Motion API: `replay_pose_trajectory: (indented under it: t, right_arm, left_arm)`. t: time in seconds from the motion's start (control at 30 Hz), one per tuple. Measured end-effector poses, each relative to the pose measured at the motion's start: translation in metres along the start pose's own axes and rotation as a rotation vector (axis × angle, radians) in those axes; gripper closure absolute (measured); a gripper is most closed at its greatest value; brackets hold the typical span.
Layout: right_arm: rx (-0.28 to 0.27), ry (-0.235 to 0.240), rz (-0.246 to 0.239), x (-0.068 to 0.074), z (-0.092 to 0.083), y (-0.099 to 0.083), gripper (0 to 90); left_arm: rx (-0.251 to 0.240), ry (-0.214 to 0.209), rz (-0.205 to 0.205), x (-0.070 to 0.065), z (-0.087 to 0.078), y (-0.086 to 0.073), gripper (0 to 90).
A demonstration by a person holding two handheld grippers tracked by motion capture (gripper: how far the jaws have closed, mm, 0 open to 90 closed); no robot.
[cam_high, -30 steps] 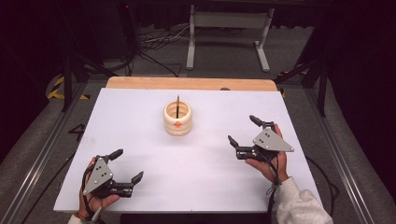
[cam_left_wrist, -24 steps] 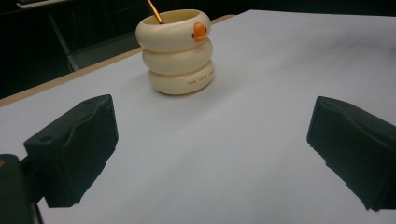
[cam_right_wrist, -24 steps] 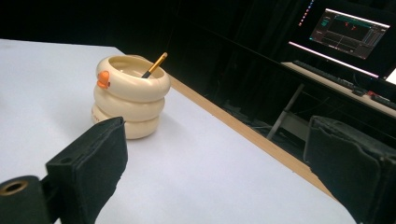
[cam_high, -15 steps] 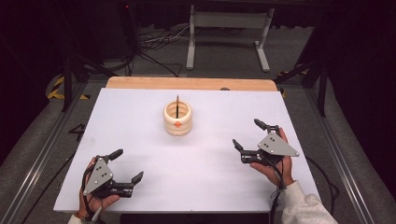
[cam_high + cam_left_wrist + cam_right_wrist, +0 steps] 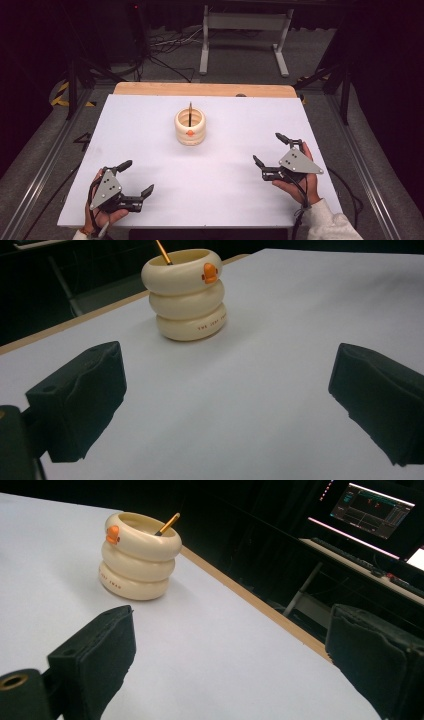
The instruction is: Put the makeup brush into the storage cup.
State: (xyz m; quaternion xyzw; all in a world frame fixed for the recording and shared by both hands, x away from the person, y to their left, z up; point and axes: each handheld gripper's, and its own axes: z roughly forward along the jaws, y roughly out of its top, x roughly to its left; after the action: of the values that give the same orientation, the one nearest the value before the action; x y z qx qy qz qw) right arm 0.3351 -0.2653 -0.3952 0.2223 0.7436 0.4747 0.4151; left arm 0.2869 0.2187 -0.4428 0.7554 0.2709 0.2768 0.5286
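High view showed the right gripper (image 5: 271,150) had drawn back from the pot (image 5: 190,127), jaws wide and empty like the left gripper (image 5: 136,177), suggesting resting.

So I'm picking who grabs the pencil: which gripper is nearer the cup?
Right, narrowly. The right gripper sits right of the cup and toward the person; the left gripper is farther back, at the near-left corner. Both open.
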Motion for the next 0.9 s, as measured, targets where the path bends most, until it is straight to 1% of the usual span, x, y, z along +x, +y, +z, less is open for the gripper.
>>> replay_pose_trajectory:
  t: [0.17, 0.3, 0.63, 0.7, 0.73, 0.83, 0.9]
  right_arm:
    - [0.012, 0.006, 0.001, 0.000, -0.004, -0.004, 6.3]
    - [0.023, 0.003, -0.013, -0.001, -0.008, -0.008, 6.2]
    - [0.039, 0.004, -0.009, -0.004, -0.019, -0.017, 6.1]
    - [0.042, 0.005, -0.001, -0.004, -0.022, -0.019, 6.1]
    - [0.043, 0.006, -0.002, -0.004, -0.023, -0.020, 6.1]
    - [0.051, 0.002, -0.011, -0.004, -0.025, -0.022, 6.0]
    - [0.056, 0.001, -0.003, -0.004, -0.028, -0.025, 5.9]
  left_arm:
    - [0.001, -0.001, 0.000, -0.001, 0.000, 0.000, 2.9]
    - [0.002, 0.001, 0.004, 0.000, 0.000, 0.000, 2.9]
    - [0.004, -0.005, 0.003, -0.001, 0.002, 0.000, 2.9]
    - [0.002, -0.007, 0.005, -0.001, 0.002, 0.001, 2.9]
    - [0.004, -0.008, 0.001, -0.001, 0.003, 0.000, 2.9]
    - [0.002, -0.008, 0.006, -0.001, 0.003, 0.001, 2.9]
    - [0.000, -0.008, 0.009, -0.001, 0.004, 0.001, 2.9]
